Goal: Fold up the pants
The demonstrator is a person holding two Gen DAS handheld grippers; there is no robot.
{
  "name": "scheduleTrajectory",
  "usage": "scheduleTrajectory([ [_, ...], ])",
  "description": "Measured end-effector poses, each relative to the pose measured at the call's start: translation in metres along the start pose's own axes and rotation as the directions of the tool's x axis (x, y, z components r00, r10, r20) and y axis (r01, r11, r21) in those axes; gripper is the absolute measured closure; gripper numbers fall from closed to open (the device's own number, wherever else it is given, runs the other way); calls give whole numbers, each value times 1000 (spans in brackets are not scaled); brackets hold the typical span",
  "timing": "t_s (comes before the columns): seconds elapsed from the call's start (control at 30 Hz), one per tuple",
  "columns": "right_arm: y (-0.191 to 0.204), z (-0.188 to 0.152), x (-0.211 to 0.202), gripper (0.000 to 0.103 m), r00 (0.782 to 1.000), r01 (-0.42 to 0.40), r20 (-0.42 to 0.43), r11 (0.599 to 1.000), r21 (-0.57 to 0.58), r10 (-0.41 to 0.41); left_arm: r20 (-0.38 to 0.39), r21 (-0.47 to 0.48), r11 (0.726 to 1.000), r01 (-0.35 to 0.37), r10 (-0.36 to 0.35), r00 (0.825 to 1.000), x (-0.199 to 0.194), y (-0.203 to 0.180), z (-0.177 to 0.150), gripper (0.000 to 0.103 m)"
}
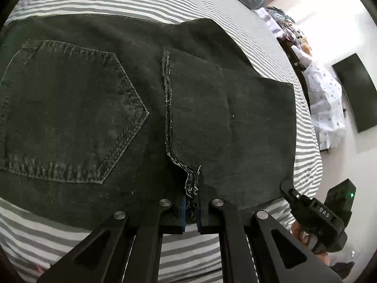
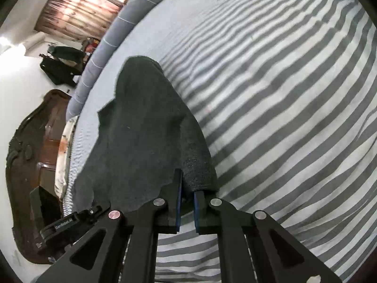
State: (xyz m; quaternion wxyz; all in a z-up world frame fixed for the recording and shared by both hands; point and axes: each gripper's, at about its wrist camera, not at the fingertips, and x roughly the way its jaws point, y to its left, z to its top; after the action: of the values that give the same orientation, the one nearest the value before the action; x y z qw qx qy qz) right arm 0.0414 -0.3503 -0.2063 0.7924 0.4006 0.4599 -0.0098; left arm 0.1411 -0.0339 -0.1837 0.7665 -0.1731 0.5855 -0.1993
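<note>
Here your left gripper (image 1: 190, 208) is clamped on the frayed hem of the black pants (image 1: 117, 108), which lie folded across the striped bed sheet (image 1: 141, 2) and fill the middle of the left wrist frame, back pocket (image 1: 68, 115) at centre left. Your right gripper (image 2: 187, 202) pinches a fold of the same dark cloth (image 2: 146, 127) at lower centre of its frame, with grey pillows (image 2: 132, 16) at upper left.

A grey-and-white striped bedsheet (image 2: 282, 94) covered the bed. A grey pillow (image 2: 122, 30) lay at 11 o'clock in the right view, a carved wooden headboard (image 2: 30, 141) at 9. A dark screen (image 1: 355, 92) hung at 3 o'clock in the left view.
</note>
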Motion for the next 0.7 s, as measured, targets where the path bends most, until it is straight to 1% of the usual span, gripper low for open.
scheduleTrajectory([
  [0.03, 1, 1, 0, 92, 1000, -6, -9, 1000, 12, 6, -2, 11, 1000, -6, 6, 1000, -2, -2, 0, 93],
  [0.07, 1, 2, -1, 87, 1000, -13, -19, 1000, 14, 13, -3, 26, 1000, -12, 13, 1000, -5, -4, 1, 92],
  [0.1, 2, 1, -4, 84, 1000, -11, -24, 1000, 7, 11, -3, 34, 999, -20, 20, 1000, -7, -8, 2, 90],
  [0.13, 4, 0, -7, 79, 999, -4, -33, 1000, -7, 4, 5, 40, 999, -32, 32, 999, -12, -9, 3, 88],
  [0.2, 16, -4, -18, 78, 998, 4, -56, 997, -74, -8, 57, 65, 995, -78, 75, 996, -28, -13, 2, 88],
  [0.27, 31, -9, -25, 78, 997, -5, -77, 989, -150, -7, 153, 100, 986, -133, 116, 981, -49, -17, 2, 86],
  [0.33, 50, -11, -33, 78, 996, -16, -84, 972, -236, -4, 241, 131, 975, -177, 142, 960, -64, -24, 4, 84],
  [0.4, 68, -8, -37, 78, 998, 24, -40, 947, -321, -38, 303, 171, 965, -198, 140, 943, -71, -36, 9, 82],
  [0.43, 82, -3, -36, 78, 998, 65, 6, 922, -382, -68, 315, 196, 959, -204, 135, 940, -70, -43, 13, 80],
  [0.53, 103, 13, -24, 77, 992, 129, 68, 884, -449, -111, 310, 255, 945, -207, 123, 943, -55, -57, 27, 79],
  [0.6, 116, 30, -7, 77, 988, 156, 87, 869, -469, -130, 287, 270, 941, -205, 124, 950, -43, -59, 34, 79],
  [0.63, 119, 37, 1, 77, 985, 170, 89, 863, -475, -145, 266, 277, 940, -200, 125, 956, -33, -59, 39, 79],
  [0.7, 125, 50, 16, 76, 982, 191, 96, 860, -473, -166, 247, 271, 937, -219, 152, 957, -20, -62, 46, 79],
])
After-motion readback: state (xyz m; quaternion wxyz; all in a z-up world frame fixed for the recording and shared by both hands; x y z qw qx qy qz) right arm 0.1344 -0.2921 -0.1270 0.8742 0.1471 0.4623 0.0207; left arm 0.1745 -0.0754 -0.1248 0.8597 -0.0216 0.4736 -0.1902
